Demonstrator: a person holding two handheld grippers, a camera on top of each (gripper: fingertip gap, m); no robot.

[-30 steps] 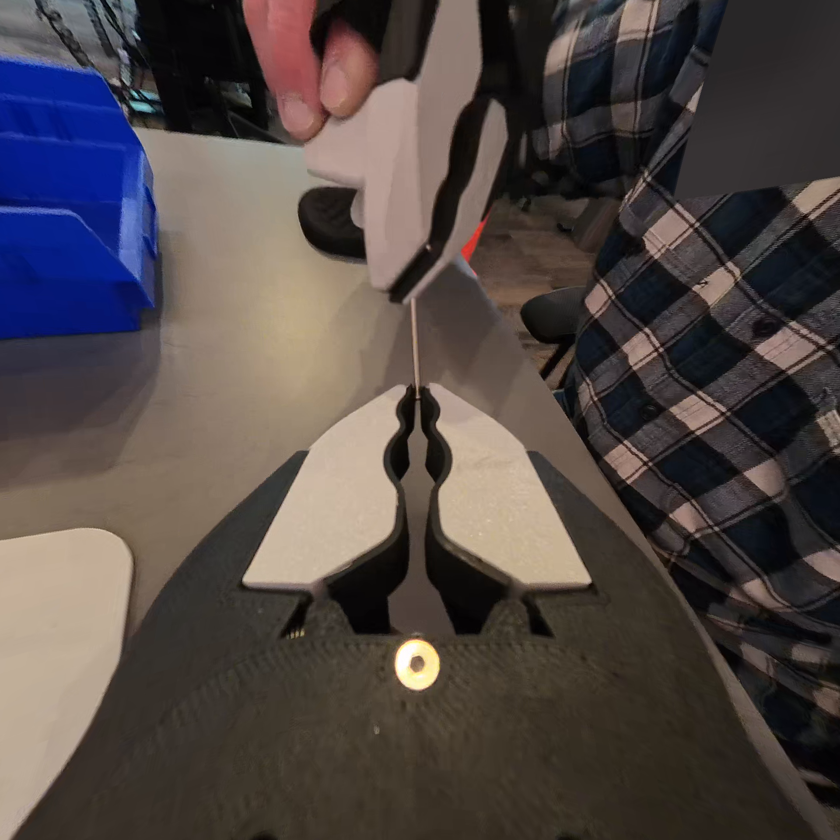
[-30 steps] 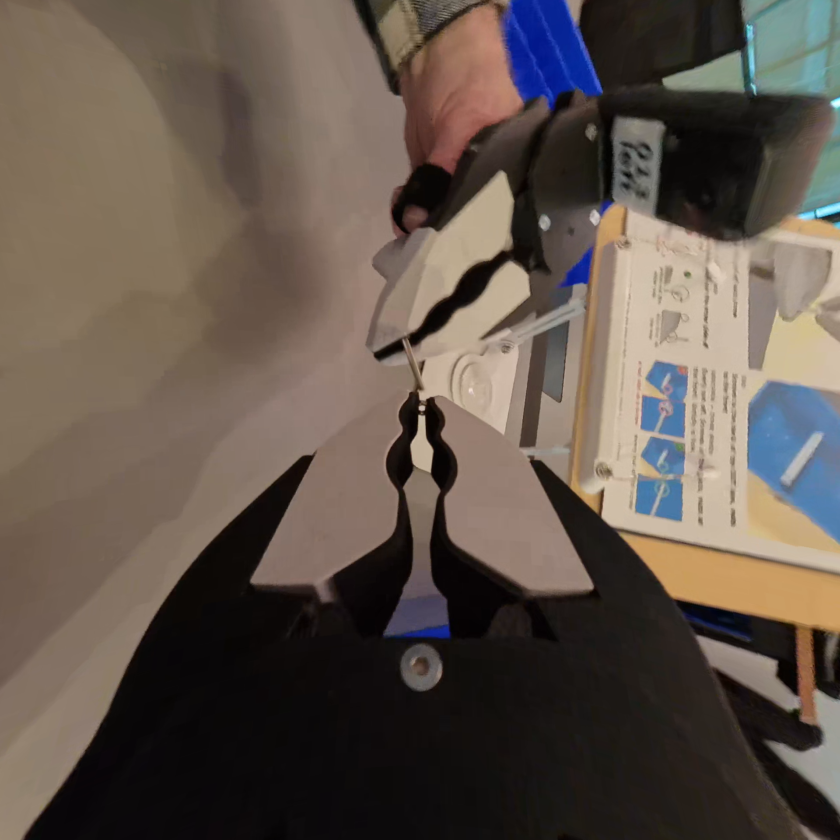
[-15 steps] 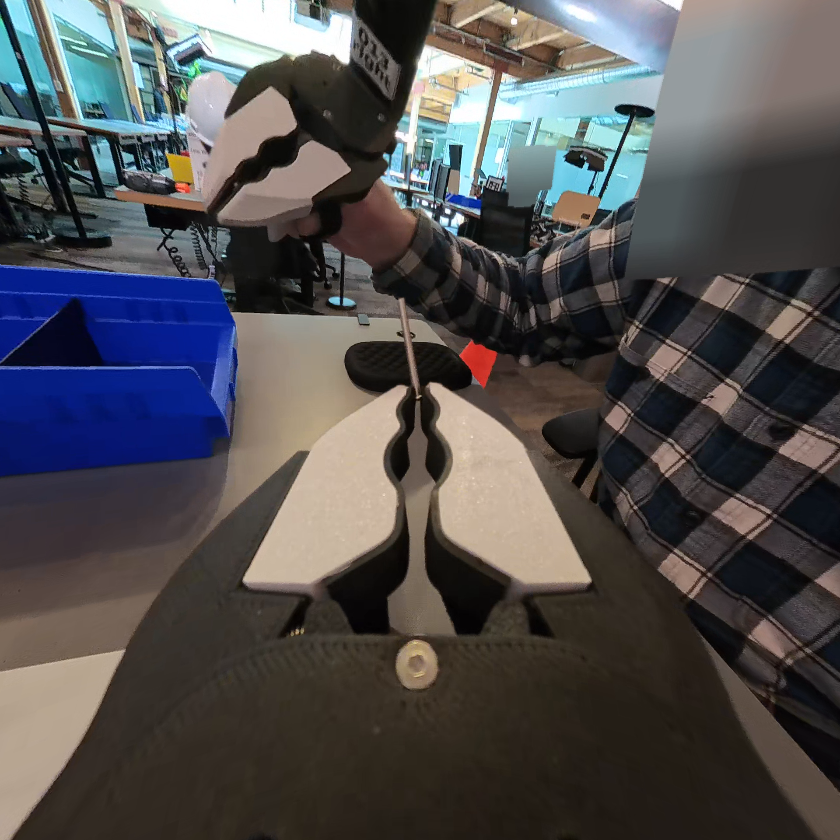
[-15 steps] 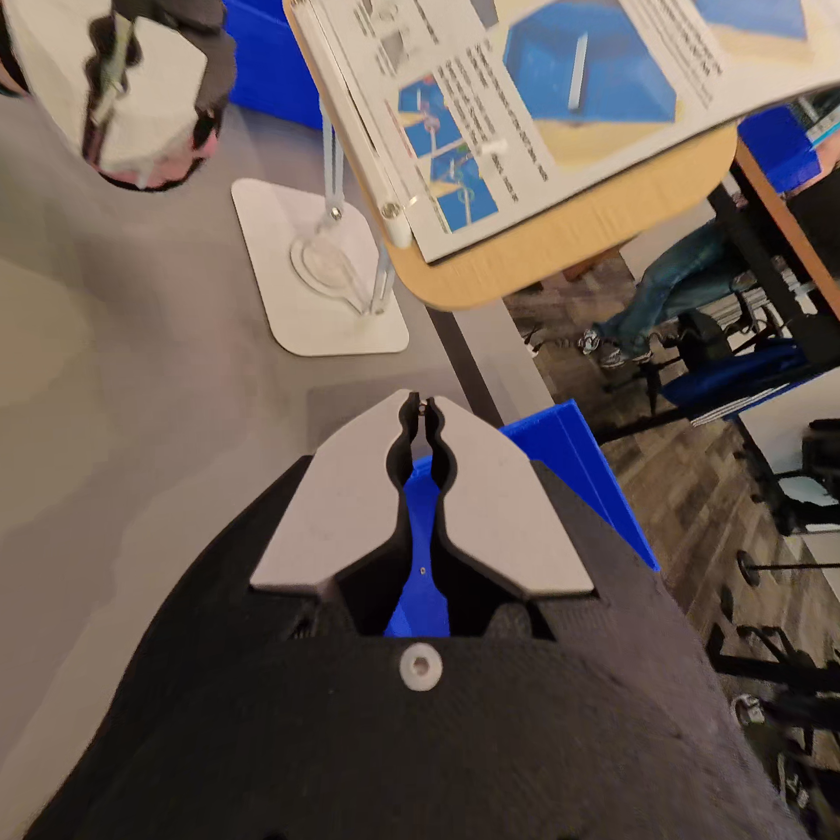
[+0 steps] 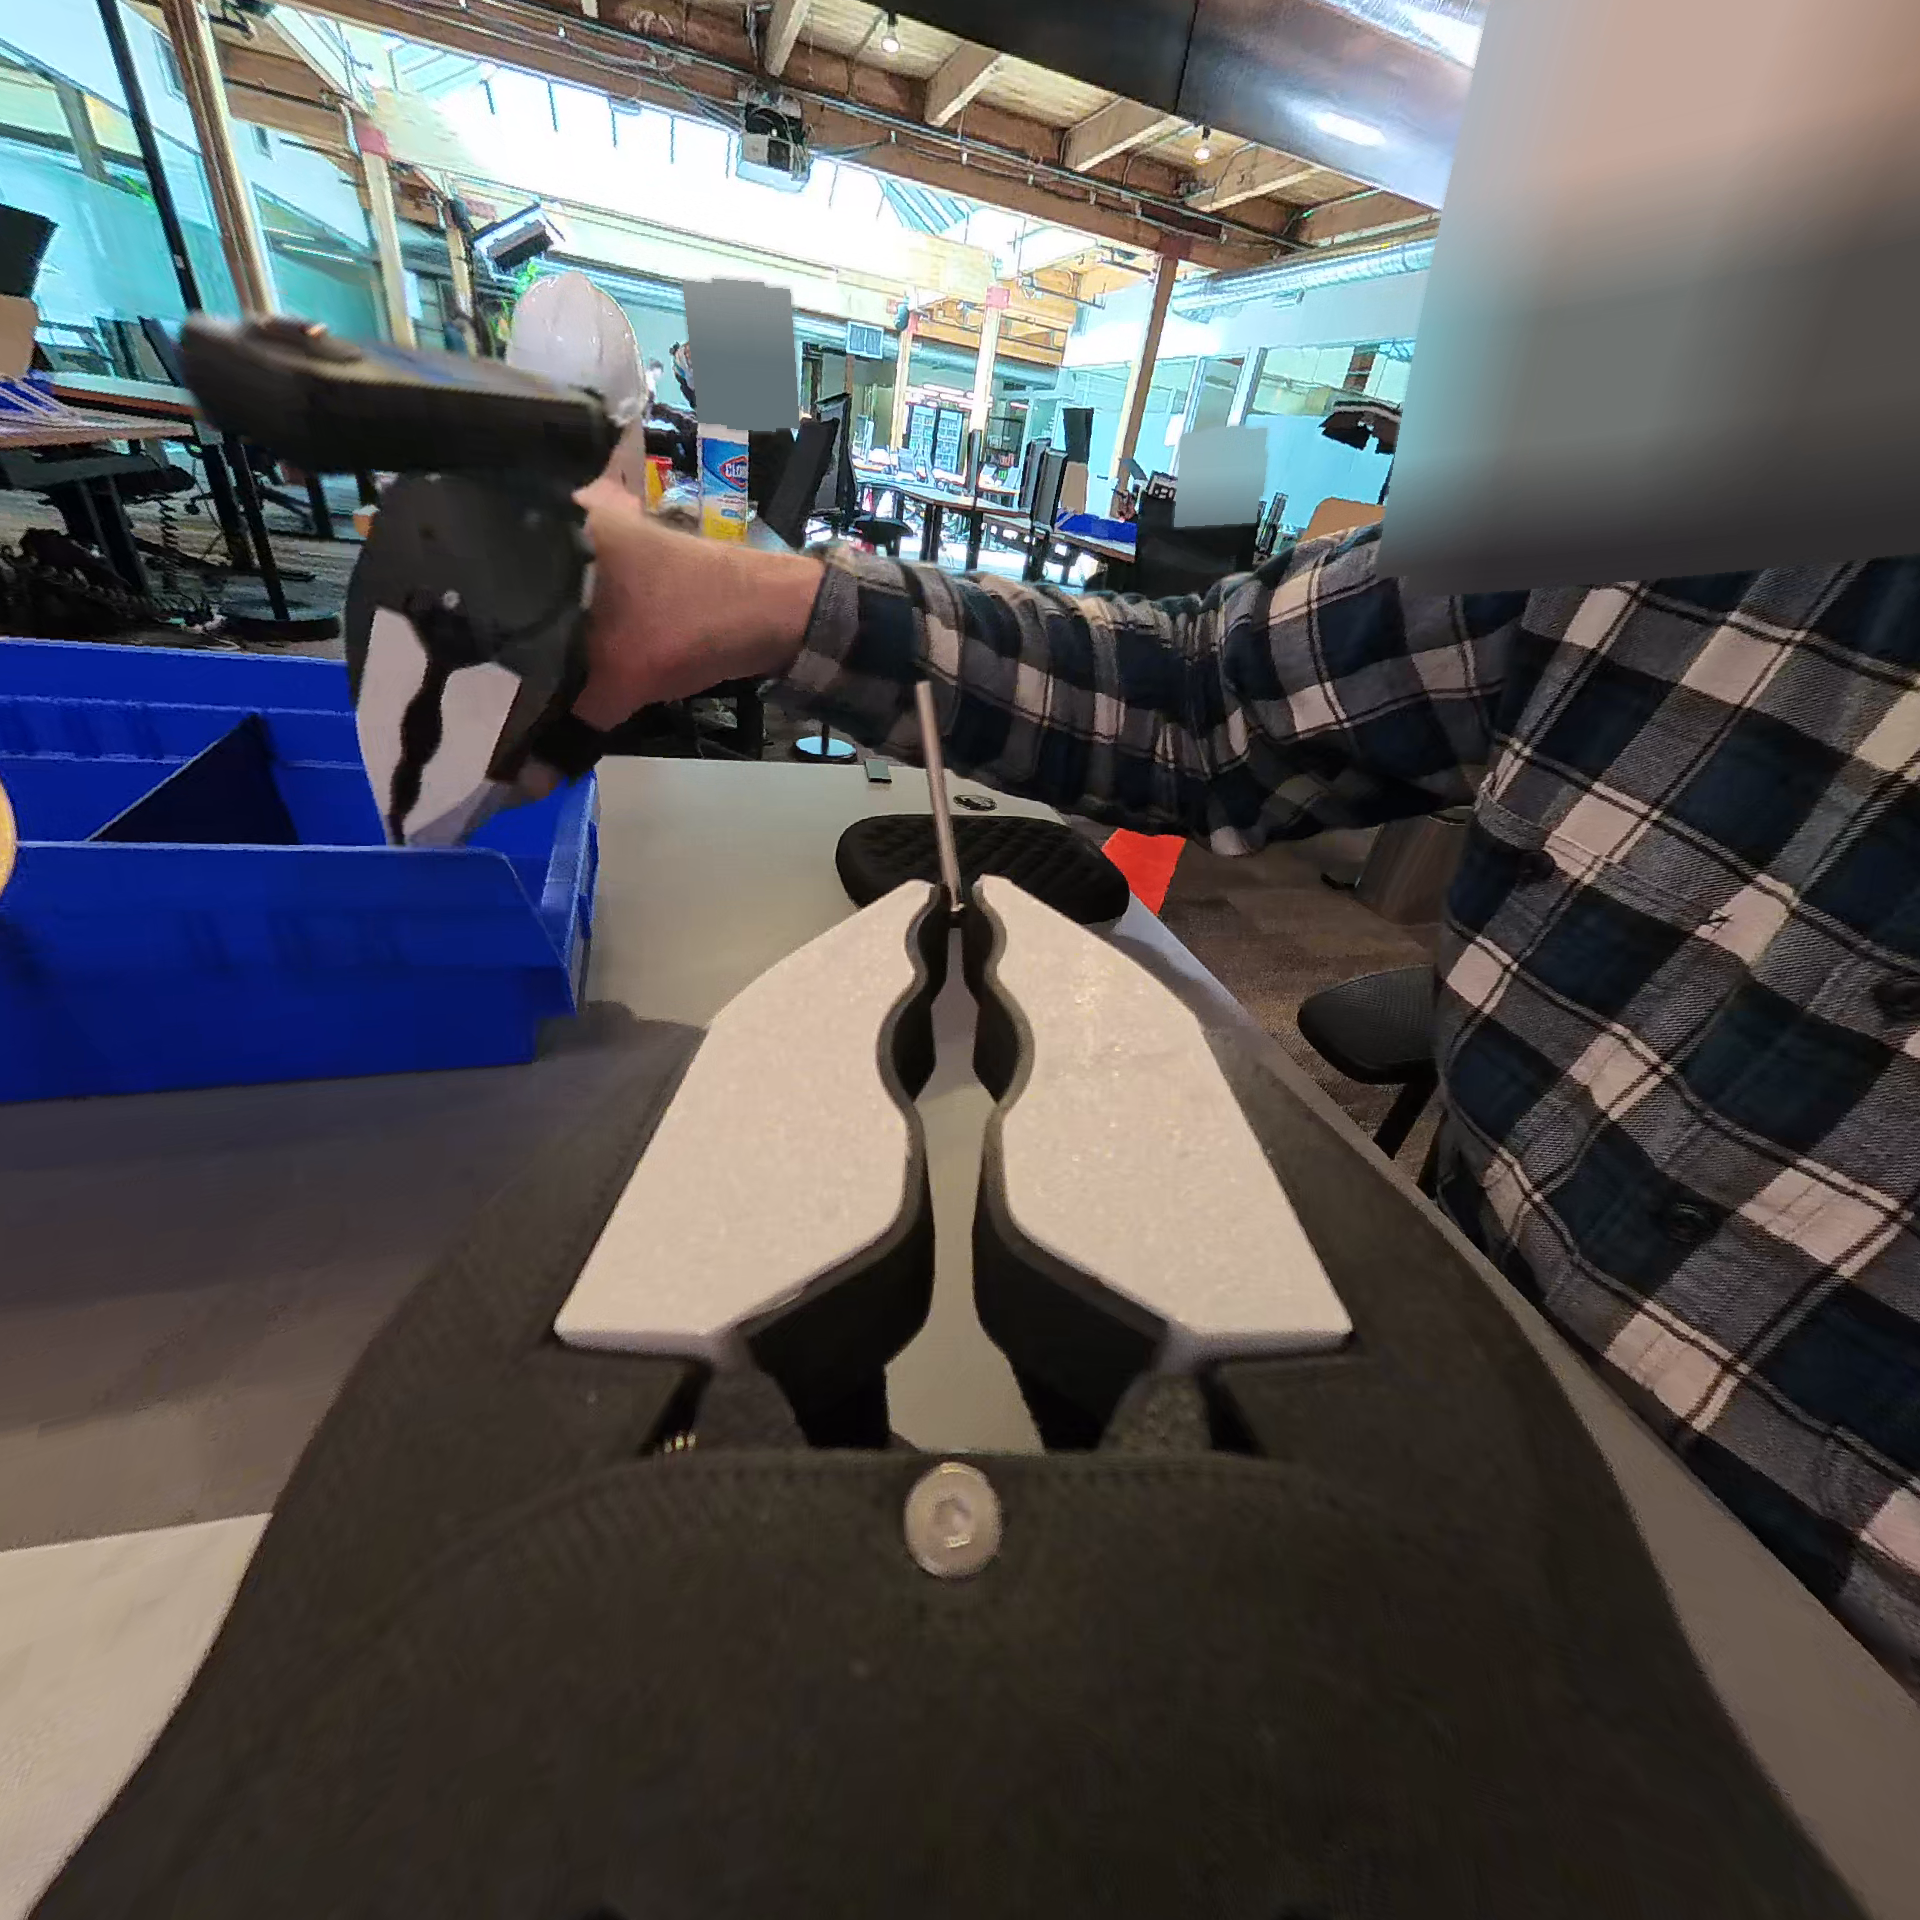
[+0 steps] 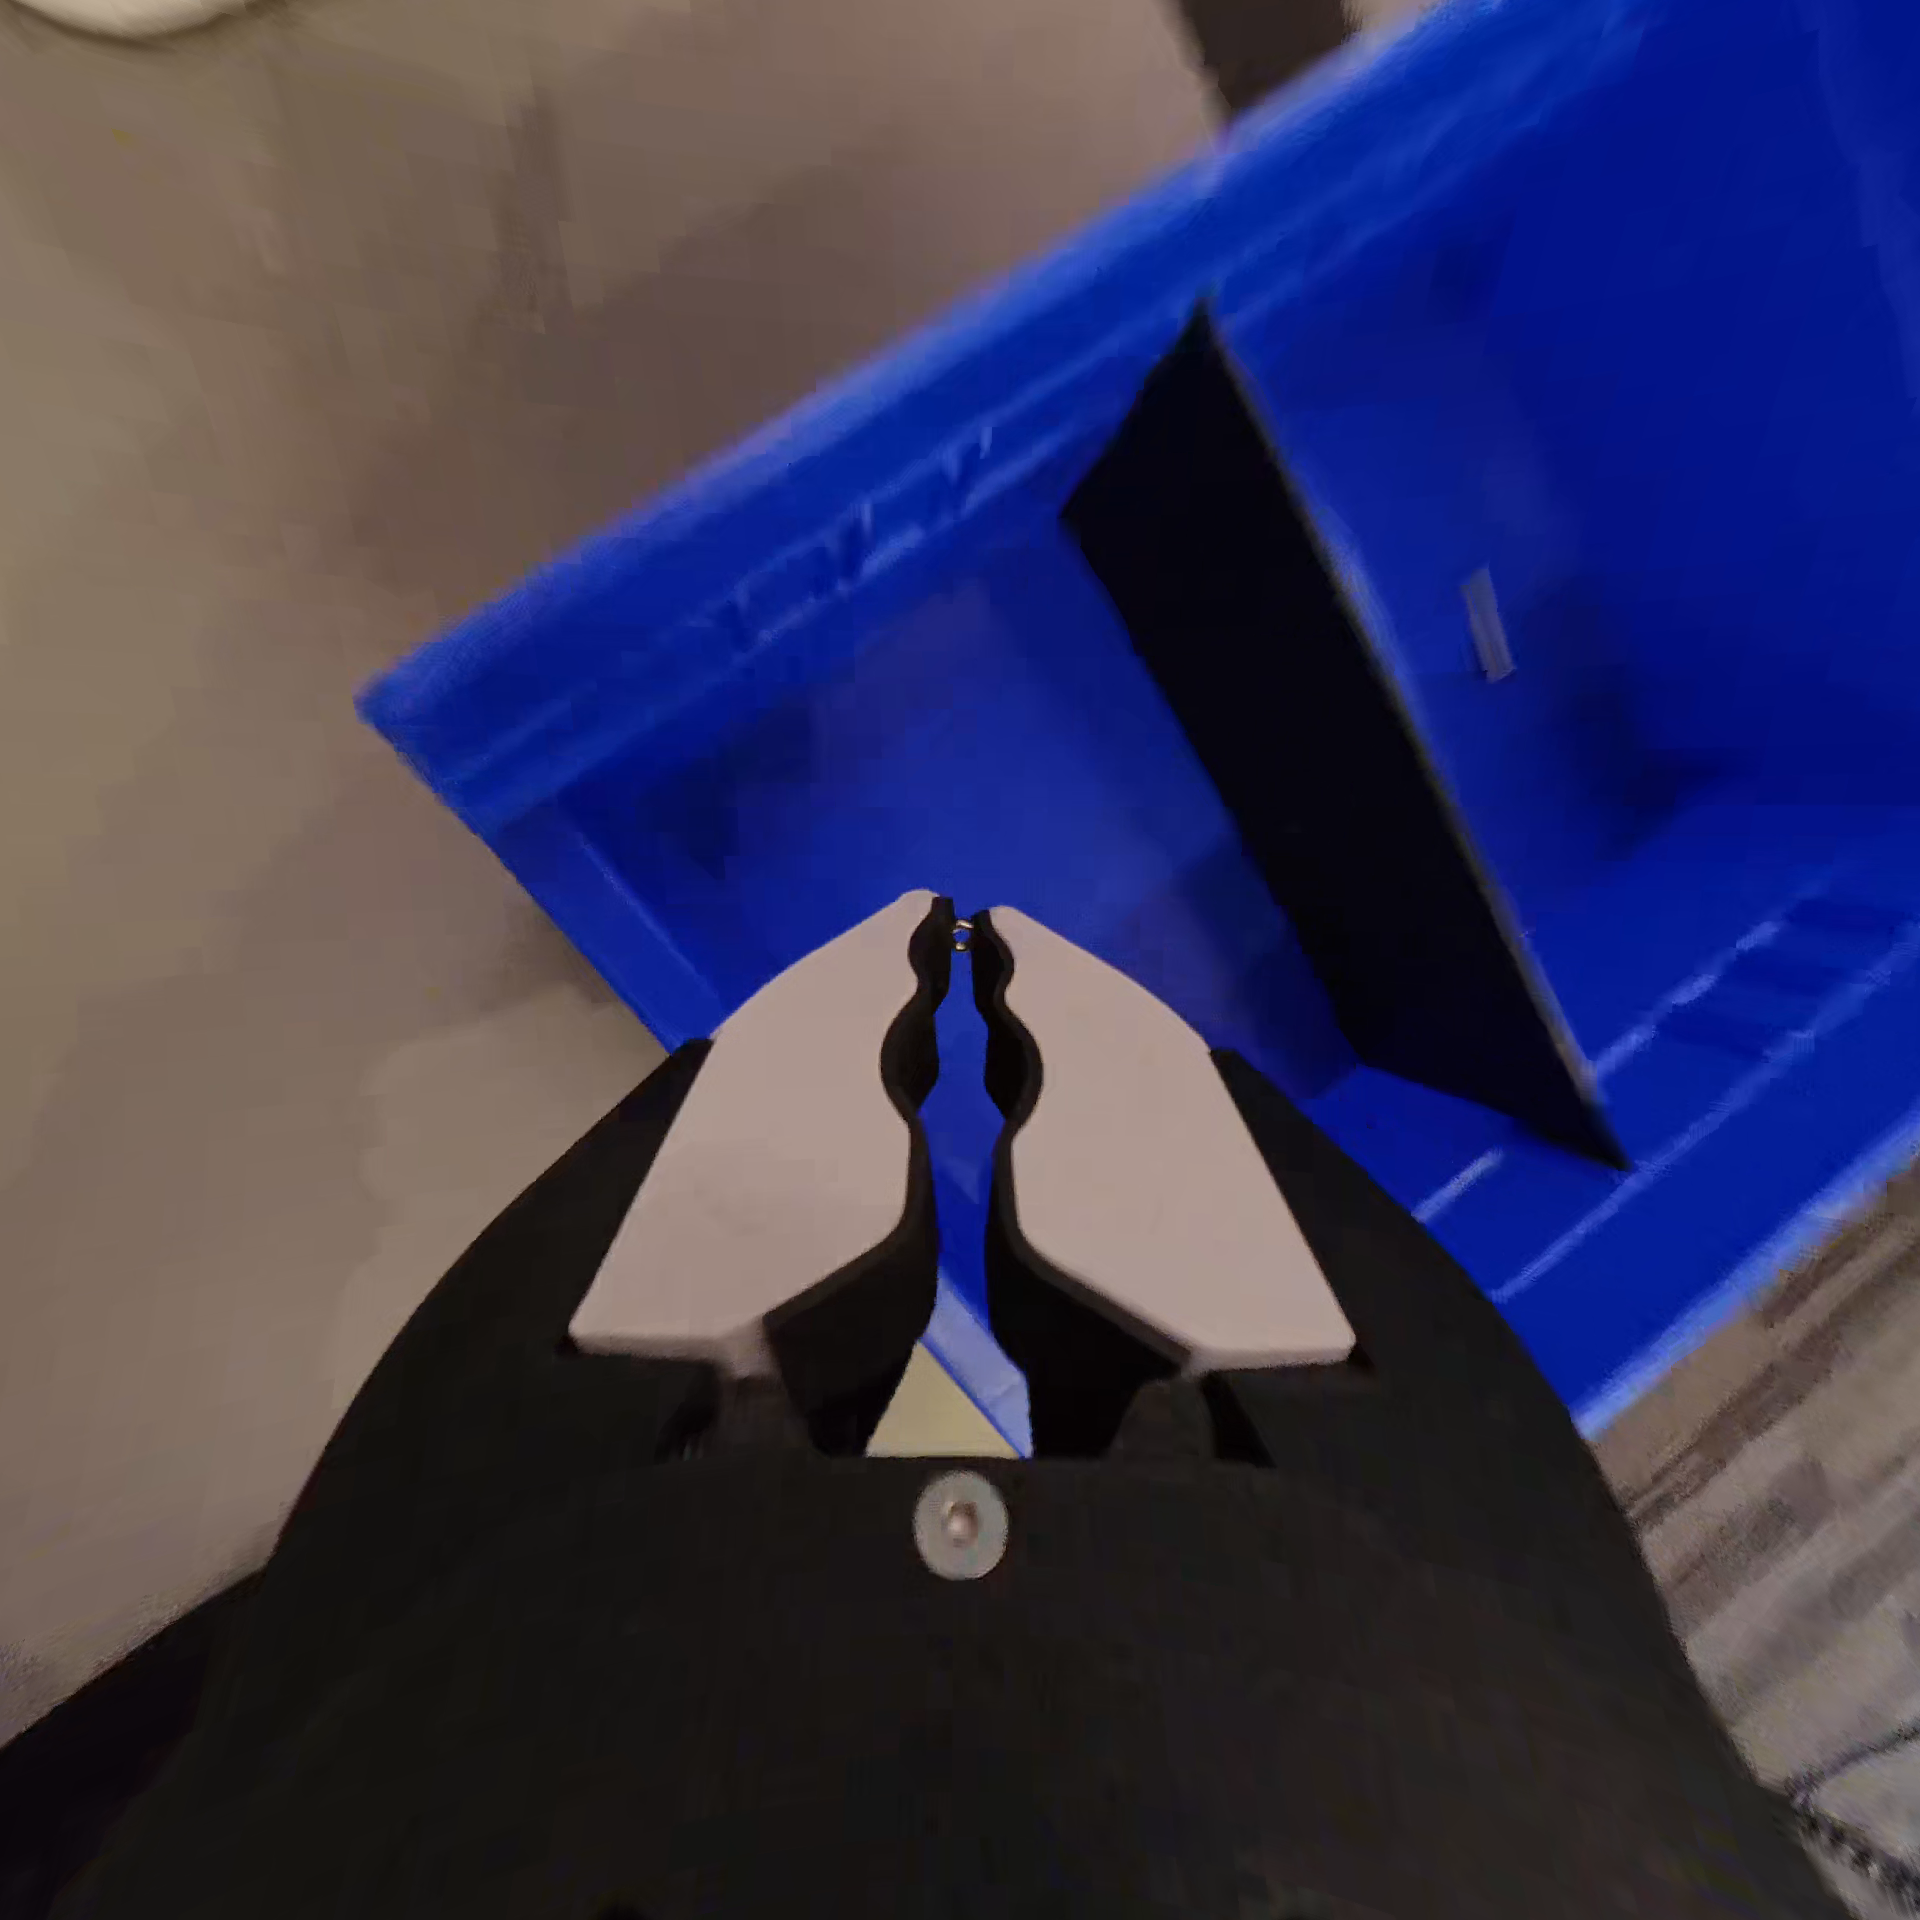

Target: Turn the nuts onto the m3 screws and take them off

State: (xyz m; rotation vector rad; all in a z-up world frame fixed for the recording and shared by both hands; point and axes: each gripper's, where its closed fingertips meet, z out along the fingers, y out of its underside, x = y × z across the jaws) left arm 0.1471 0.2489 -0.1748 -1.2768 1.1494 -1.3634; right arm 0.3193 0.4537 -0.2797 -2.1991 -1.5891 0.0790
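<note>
My left gripper [image 5: 956, 906] is shut on the lower end of a thin metal rod [image 5: 935, 790], which stands up from the fingertips above the grey table [image 5: 707, 883]. My right gripper [image 6: 963, 923] is shut on a tiny metal ring [image 6: 963, 937] pinched at the very tips. It hangs over the near compartment of a blue bin [image 6: 831, 623] with a black divider [image 6: 1299, 748]. In the left wrist view the right gripper [image 5: 400, 826] points down into that blue bin [image 5: 260, 956], held by a hand in a plaid sleeve.
A small pale rod [image 6: 1486, 623] lies in the bin's far compartment. A black mesh pad [image 5: 1039, 857] and a red patch [image 5: 1143, 862] lie past the left fingertips. A person in a plaid shirt [image 5: 1662, 1039] sits at the right. A white plate [image 5: 94, 1662] lies lower left. There is about 30 cm between the tips of the two grippers.
A second ago both grippers met at the rod. The right gripper drew away with the small ring in its tips and swung over the blue bin. The left kept the rod.
</note>
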